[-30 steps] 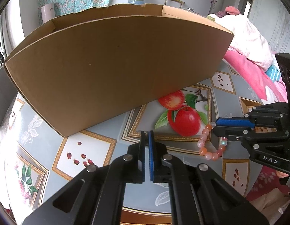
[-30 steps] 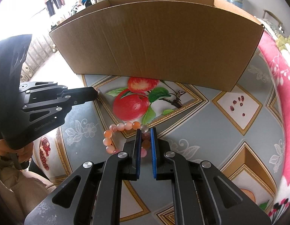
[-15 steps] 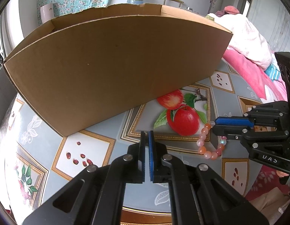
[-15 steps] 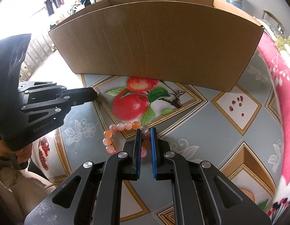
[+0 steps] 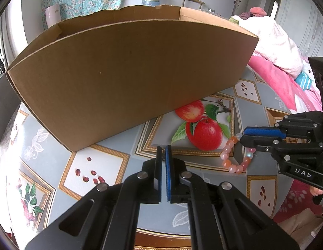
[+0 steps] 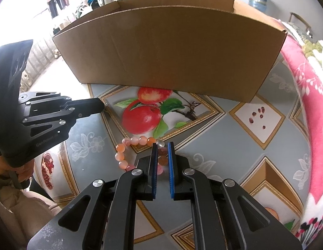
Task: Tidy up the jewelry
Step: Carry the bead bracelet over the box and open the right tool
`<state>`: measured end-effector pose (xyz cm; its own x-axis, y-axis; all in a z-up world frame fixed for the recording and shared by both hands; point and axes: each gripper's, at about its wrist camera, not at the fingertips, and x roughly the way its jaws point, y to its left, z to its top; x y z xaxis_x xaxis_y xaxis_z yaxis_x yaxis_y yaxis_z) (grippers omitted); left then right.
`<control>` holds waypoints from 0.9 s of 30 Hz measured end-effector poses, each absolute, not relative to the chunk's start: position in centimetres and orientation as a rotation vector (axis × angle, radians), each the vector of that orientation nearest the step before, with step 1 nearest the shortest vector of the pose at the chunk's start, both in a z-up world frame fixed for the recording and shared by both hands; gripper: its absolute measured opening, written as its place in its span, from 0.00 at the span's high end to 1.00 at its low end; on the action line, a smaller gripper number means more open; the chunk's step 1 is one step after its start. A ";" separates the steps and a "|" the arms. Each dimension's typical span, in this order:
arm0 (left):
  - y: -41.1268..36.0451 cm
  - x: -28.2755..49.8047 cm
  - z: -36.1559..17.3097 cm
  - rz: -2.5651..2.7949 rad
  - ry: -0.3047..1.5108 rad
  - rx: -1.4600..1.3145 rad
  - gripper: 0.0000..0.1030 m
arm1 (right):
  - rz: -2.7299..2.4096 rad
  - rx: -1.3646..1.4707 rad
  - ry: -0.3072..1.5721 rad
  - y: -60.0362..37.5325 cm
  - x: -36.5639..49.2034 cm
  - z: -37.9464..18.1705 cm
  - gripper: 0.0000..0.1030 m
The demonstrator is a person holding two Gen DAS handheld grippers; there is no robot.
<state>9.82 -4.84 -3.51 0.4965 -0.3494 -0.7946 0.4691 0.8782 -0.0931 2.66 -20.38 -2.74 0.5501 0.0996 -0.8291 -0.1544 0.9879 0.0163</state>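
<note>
L gripper [image 5: 164, 152] sits clenched w/ nothing between its blue pads, tips hovering over the patterned tablecloth [image 5: 111, 143] just in front of the cardboard box [image 5: 128, 73], near that box's front-left corner; in the right wrist view the same L gripper [image 6: 104, 104] comes in from the left edge, held by a hand [image 6: 7, 166], its tip near the gold frame of the printed apple picture [image 6: 144, 116]. Box is open-topped and stands across the far side of the table, covering the top of the apple picture. Right of the L gripper lies the bead bracelet [image 5: 234, 158], pink/orange beads, on the cloth at the apple picture's lower right corner, well short of the box. R gripper [image 6: 161, 148] is clamped on the bracelet [image 6: 128, 152]: a few beads sit between its blue pads, rest of the loop trails left on the cloth. Seen from the left wrist, R gripper [image 5: 243, 135] reaches in from the right edge, tips at the loop's top. Past the table's right edge, pink bedding [image 6: 303, 95].
</note>
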 end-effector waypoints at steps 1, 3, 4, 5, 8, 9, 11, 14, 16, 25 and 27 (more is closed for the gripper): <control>-4.8 9.7 -3.4 -0.496 0.923 0.141 0.98 | 0.146 -0.064 0.973 -20.3 2.6 -2.6 0.93; -4.5 9.6 -3.1 -0.499 0.908 0.131 0.98 | 0.136 -0.076 0.957 -20.3 2.4 -2.1 0.93; -4.2 9.4 -2.8 -0.505 0.896 0.120 0.98 | 0.133 -0.080 0.951 -20.2 2.3 -1.9 0.93; -4.0 9.3 -2.4 -0.510 0.885 0.111 0.98 | 0.128 -0.084 0.938 -20.2 2.1 -1.4 0.93; -2.8 8.5 -0.6 -0.526 0.833 0.080 0.98 | 0.110 -0.101 0.900 -20.1 1.5 -0.1 0.93; -2.5 8.3 -0.1 -0.531 0.821 0.068 0.98 | 0.104 -0.105 0.888 -20.1 1.4 0.4 0.93; -1.6 7.8 1.3 -0.547 0.794 0.037 0.98 | 0.096 -0.102 0.862 -20.2 1.0 1.4 0.93; -0.8 7.2 3.1 -0.567 0.752 0.012 0.98 | 0.084 -0.103 0.813 -20.4 0.5 3.2 0.93; -0.1 6.9 4.6 -0.583 0.718 -0.007 0.98 | 0.080 -0.108 0.771 -20.6 0.1 4.8 0.93; 2.4 7.4 11.0 -0.645 0.591 -0.117 0.98 | 0.165 -0.072 0.581 -21.1 0.3 11.7 0.93; 2.6 8.3 12.2 -0.647 0.570 -0.130 0.98 | 0.193 -0.067 0.539 -21.1 0.8 13.0 0.93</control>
<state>8.33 2.56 12.17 0.6512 -0.6029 -0.4610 0.5333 0.7956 -0.2873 0.78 -21.11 13.03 0.8407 0.1652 -0.5157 -0.2005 0.9796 -0.0130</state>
